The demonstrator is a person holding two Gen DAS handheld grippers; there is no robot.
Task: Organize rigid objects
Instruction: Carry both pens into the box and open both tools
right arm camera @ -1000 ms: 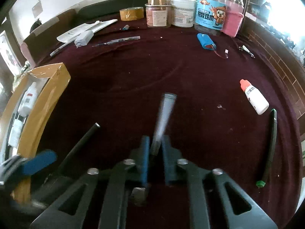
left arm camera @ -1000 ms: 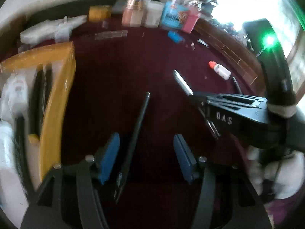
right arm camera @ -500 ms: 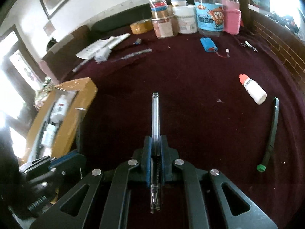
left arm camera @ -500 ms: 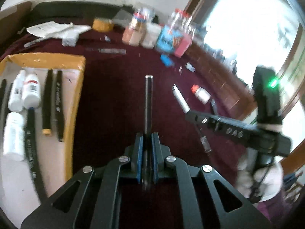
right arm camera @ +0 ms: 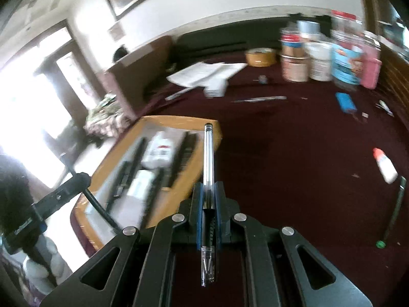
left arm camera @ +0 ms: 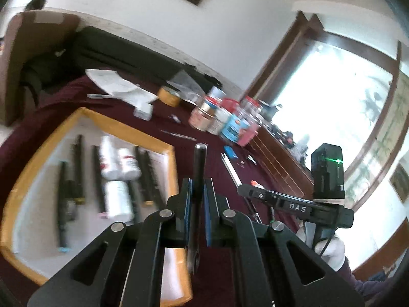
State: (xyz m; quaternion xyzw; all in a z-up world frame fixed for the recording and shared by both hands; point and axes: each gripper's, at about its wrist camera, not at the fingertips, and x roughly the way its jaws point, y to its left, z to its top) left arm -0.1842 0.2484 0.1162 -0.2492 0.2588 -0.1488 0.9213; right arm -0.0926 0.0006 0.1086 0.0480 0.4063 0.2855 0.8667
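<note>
Carry step, 2 pens lifted off the maroon table (right arm camera: 294,158). L gripper (left arm camera: 196,192) clamped on black pen (left arm camera: 199,163); R gripper (right arm camera: 207,197) clamped on clear pen (right arm camera: 208,153). Both hang near the tray (left arm camera: 84,113), at left, w/ pens + bottles inside. Next: likely lower each over a free strip, lay parallel to the others, release.

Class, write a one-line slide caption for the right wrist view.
Right gripper shut on a clear pen, held above the maroon table beside the yellow-rimmed tray of pens and bottles.
</note>
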